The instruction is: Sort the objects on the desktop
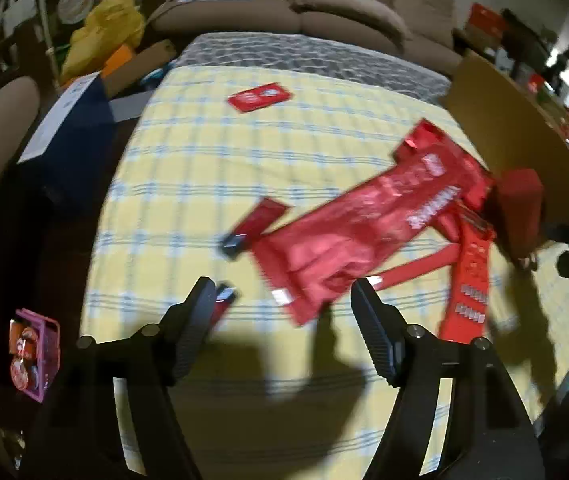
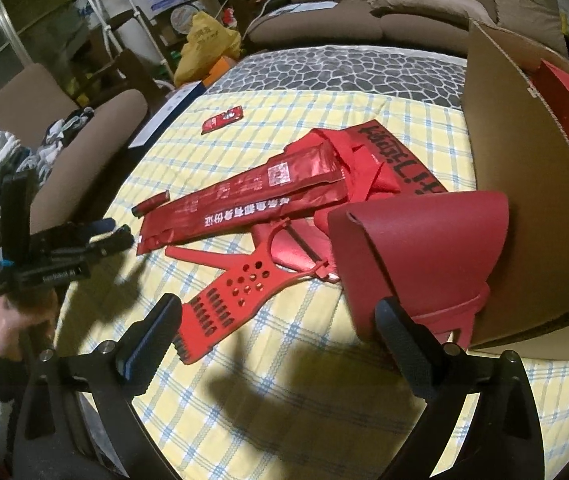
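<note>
Fingers of the left gripper (image 1: 280,300) stand wide and empty over the cloth (image 1: 188,168), foil bag (image 1: 364,220) at one o'clock. Right gripper (image 2: 280,320) gapes too, slotted tool (image 2: 236,292) between, pouch (image 2: 424,252) at two o'clock.

We count one long red foil bag (image 2: 244,204); one red slotted plastic tool (image 2: 240,296); one flat red packet (image 2: 222,119) at 12 o'clock; two small red sticks (image 1: 258,220) (image 1: 222,302).

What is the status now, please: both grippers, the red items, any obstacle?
Left gripper open, nothing between its fingers. Right gripper open, empty. Long red foil packet and red perforated plastic tool lie on checked tablecloth. Cardboard box crowds right side.
</note>
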`<state>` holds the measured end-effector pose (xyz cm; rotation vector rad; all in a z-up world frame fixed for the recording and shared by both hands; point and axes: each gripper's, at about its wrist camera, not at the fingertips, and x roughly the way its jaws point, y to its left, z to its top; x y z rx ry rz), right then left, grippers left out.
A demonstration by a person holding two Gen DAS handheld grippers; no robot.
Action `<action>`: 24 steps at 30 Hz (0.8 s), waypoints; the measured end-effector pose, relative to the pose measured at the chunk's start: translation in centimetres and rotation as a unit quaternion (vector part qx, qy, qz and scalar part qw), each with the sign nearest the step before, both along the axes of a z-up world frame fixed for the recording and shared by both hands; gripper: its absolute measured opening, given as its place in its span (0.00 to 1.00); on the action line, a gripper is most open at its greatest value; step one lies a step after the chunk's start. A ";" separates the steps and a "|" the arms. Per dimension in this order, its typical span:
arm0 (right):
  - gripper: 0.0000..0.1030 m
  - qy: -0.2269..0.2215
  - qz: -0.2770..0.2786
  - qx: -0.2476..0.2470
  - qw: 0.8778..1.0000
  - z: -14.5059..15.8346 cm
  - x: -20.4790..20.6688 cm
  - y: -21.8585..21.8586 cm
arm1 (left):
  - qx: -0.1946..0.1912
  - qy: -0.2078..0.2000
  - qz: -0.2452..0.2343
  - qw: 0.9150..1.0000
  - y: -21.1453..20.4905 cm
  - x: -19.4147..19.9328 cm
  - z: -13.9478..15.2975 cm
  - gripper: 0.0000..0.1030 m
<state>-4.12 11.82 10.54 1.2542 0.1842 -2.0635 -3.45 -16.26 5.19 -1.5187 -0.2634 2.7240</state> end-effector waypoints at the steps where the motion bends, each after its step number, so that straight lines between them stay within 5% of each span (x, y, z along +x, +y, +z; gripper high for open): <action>1: 0.96 0.001 0.001 0.001 1.000 -0.1 0.0 0.0 | -0.002 0.000 0.006 1.000 -0.5 0.1 -0.1 0.71; 7: 0.96 0.010 -0.010 0.007 1.000 -0.3 -0.1 0.1 | -0.001 0.006 0.022 1.000 -1.6 0.8 -0.2 0.76; 17: 0.96 0.061 -0.052 0.019 0.997 -0.2 1.4 1.8 | 0.015 0.032 -0.003 0.999 2.7 3.4 0.8 0.89; 24: 0.96 0.052 -0.108 -0.005 0.993 -1.5 3.6 3.0 | 0.012 0.032 -0.009 0.999 5.7 5.2 0.1 0.99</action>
